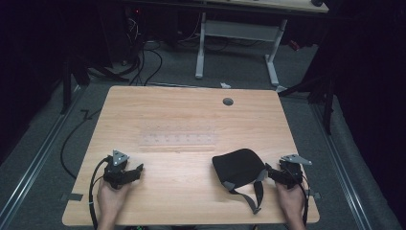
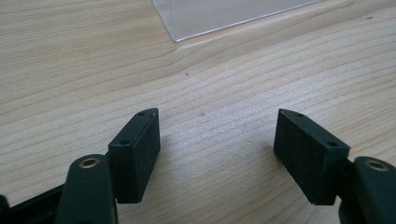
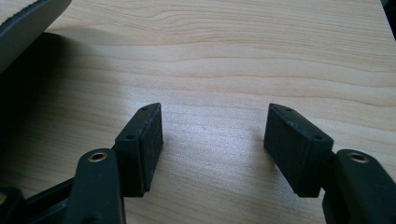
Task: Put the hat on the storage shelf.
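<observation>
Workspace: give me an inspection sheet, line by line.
Surface: wooden table, bare grain, a round hole near the far edge.
Job's things: black pouch with grey straps, lying beside the right gripper; untouched.
Clutter: clear plastic sheet flat at mid-table.
Grippers: left gripper and right gripper both resting low on the table, jaws open, nothing between them.
Cables: black cable trailing from the left gripper; loose cables on the floor behind.
Surroundings: dark room, white desk frame beyond the table.
</observation>
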`<state>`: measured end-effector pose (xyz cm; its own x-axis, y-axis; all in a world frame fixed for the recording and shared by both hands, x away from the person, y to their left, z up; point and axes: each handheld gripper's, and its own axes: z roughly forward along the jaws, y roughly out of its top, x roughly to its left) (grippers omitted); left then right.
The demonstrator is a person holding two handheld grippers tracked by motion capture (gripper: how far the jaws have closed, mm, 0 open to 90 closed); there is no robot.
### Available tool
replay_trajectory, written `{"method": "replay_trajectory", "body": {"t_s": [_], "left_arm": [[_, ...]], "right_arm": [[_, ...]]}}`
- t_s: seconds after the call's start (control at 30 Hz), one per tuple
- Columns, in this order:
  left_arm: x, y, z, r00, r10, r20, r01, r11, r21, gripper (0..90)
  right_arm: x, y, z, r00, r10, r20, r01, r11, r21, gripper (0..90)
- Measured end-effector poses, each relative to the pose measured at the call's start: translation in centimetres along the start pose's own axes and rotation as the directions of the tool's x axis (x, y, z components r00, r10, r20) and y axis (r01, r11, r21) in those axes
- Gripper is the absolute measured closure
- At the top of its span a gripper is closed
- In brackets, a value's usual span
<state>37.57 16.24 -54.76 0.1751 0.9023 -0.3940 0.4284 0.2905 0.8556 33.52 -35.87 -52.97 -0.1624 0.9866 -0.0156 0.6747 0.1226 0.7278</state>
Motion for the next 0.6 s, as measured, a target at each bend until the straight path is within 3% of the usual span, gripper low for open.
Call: {"method": "replay_trajectory", "body": {"t_s": [0.43, 0.6], "left_arm": [[0.00, 0.01, -0.01, 1.0000, 0.001, -0.001, -0.001, 1.0000, 0.003, 31.8], [0.00, 0.01, -0.01, 1.0000, 0.001, -0.001, -0.001, 1.0000, 0.003, 31.8]], "right_arm": [[-0.01, 0.00, 0.01, 1.0000, -0.001, 0.000, 0.001, 1.000, 0.000, 37.6], [-0.22, 0.00, -0.01, 1.0000, 0.007, -0.003, -0.007, 1.000, -0.004, 41.8]]}}
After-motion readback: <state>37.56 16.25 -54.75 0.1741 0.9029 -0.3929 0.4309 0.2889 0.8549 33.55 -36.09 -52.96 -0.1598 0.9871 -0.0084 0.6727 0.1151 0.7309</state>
